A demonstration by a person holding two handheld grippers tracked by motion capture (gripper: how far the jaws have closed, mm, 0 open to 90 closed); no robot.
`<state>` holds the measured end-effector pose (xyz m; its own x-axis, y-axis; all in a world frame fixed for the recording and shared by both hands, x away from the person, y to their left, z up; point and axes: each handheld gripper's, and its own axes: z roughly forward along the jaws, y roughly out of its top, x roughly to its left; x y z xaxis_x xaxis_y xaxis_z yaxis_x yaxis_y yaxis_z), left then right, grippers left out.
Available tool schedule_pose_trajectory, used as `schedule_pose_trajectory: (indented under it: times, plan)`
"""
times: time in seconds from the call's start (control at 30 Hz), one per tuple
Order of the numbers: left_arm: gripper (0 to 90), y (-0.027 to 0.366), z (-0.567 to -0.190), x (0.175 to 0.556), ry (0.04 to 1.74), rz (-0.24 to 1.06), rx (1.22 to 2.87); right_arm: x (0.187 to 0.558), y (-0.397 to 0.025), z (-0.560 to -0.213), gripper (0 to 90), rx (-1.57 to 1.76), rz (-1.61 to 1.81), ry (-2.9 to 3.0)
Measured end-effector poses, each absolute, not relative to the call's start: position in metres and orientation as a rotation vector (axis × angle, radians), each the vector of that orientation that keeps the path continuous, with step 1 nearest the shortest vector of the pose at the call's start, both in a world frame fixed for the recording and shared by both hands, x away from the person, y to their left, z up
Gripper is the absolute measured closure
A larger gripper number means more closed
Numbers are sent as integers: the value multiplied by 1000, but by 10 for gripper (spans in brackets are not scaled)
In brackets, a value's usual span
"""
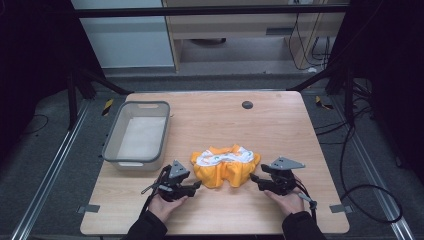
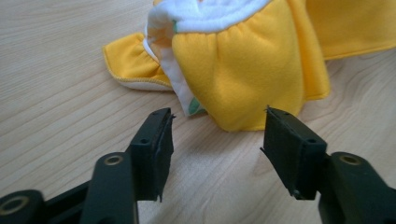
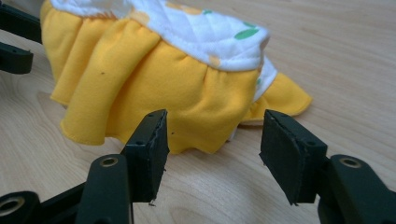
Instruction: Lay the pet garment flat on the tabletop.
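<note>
Tongs (image 1: 198, 184) (image 1: 253, 177) agape beside yellow garment (image 1: 226, 165)

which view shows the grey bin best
The high view: the whole bin shows there, empty, at the table's left, beyond the left gripper. The two gripper views look across the yellow cloth and bare wood instead, so they tell nothing about the bin.

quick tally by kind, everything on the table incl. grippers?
Grippers: 2, the left gripper and the right gripper, both open, one at each side of the cloth
Yellow and white garment: 1, crumpled on the table between them
Grey plastic bin: 1, at the table's left, nothing seen in it
Total: 4
</note>
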<state>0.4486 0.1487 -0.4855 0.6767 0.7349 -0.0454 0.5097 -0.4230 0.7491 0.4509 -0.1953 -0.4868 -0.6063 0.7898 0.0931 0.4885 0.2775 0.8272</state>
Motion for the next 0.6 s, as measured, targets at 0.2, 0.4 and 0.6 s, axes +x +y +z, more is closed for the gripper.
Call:
schedule_pose_trajectory:
  times: [0.2, 0.4, 0.6]
  plan:
    - [617, 143, -489, 453, 945, 357, 2105, 458, -181, -498, 522, 1174, 1210, 2285]
    - [868, 146, -487, 457, 956, 265, 2077, 459, -180, -495, 830, 1181, 1178, 2310]
    - [880, 156, -472, 454, 935, 248, 2050, 452, -186, -480, 870, 1139, 1242, 2317]
